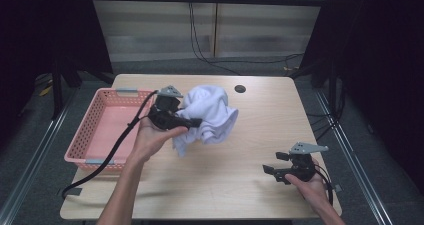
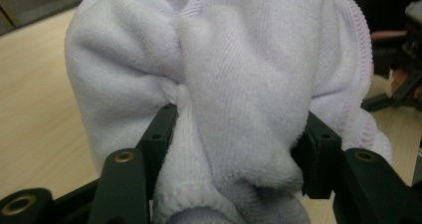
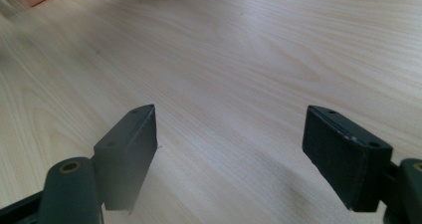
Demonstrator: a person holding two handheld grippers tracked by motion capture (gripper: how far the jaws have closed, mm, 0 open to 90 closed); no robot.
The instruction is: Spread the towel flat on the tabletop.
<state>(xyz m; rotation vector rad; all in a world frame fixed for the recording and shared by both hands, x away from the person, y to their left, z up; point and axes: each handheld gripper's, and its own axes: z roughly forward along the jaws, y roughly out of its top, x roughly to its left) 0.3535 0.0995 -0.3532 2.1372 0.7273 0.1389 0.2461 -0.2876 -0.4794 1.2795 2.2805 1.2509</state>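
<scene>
Towel (image 1: pixel 210 116), white and bunched into a loose heap, sits near the middle of the worktop (image 1: pixel 250 155), a little toward its far left, with one corner trailing down toward the person's side. The left hand-held gripper (image 1: pixel 192 122) comes at it from the left and lies roughly level, its tips pushed into the towel's left flank. In the left gripper view a thick fold of the towel (image 2: pixel 234 99) fills the gap between the two black jaws, which stand about half apart; the cloth bulges against both inner faces, so the left hand-held gripper (image 2: pixel 234 154) has hold of that fold rather than merely straddling it. The rest of the towel billows above and beyond the jaws, its stitched hem running down the right side of that view.

Just left of the towel, with the left hand (image 1: pixel 152 137) and the gripper's body between them, a pink basket (image 1: pixel 80 135) stands along the worktop's left edge. A black cable (image 1: pixel 117 145) trails from the gripper across the basket's near corner and off the front of the worktop.

The right hand-held gripper (image 1: pixel 272 167) rests well apart from the towel, near the worktop's front right corner, held in the right hand (image 1: pixel 312 185) and pointing left. In the right gripper view its jaws stand wide apart over bare wood, and the right hand-held gripper (image 3: pixel 229 149) has nothing between them.
</scene>
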